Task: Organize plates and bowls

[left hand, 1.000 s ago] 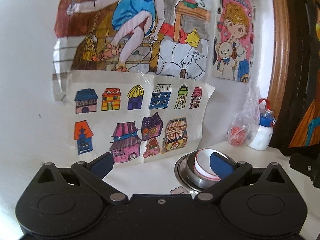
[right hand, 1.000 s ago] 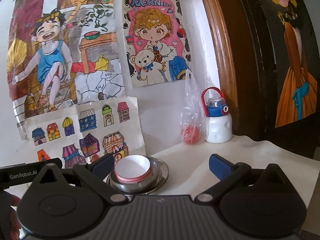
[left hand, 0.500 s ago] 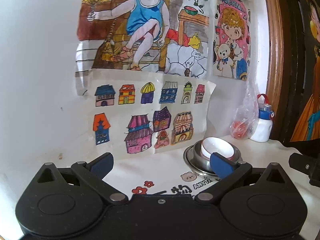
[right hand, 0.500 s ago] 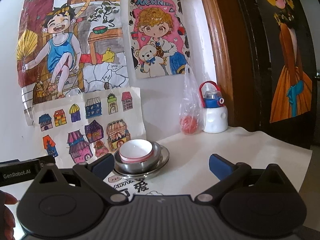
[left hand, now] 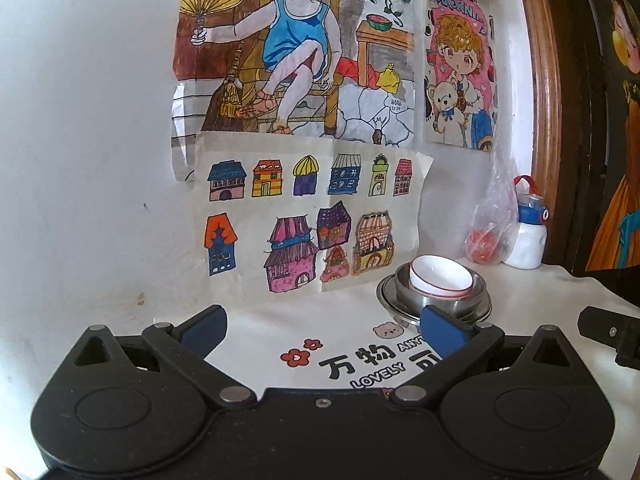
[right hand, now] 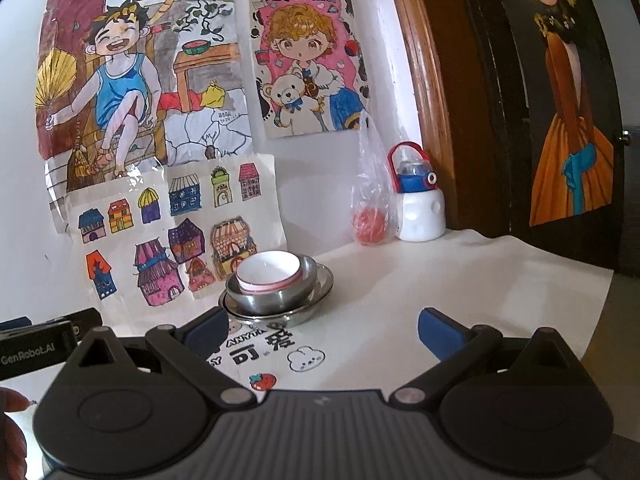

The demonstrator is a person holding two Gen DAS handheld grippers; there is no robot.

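Observation:
A white bowl with a red rim line [left hand: 440,278] [right hand: 268,272] sits inside a steel bowl [left hand: 464,300] [right hand: 272,300], which rests on a steel plate [left hand: 386,296] [right hand: 320,304] on the white table near the wall. My left gripper [left hand: 322,330] is open and empty, held back from the stack, which lies ahead to its right. My right gripper [right hand: 320,328] is open and empty, with the stack just beyond its left finger [right hand: 204,330].
A white tablecloth with printed characters and stickers [left hand: 360,360] [right hand: 380,300] covers the table. A white and blue water bottle [left hand: 530,232] [right hand: 418,200] and a plastic bag with a red item [left hand: 486,240] [right hand: 370,216] stand at the back by a wooden door frame [right hand: 424,80]. Drawings [left hand: 304,216] hang on the wall.
Both grippers have pulled back from the stack, so the bowls look smaller and farther and more tablecloth shows. Both stay open and empty.

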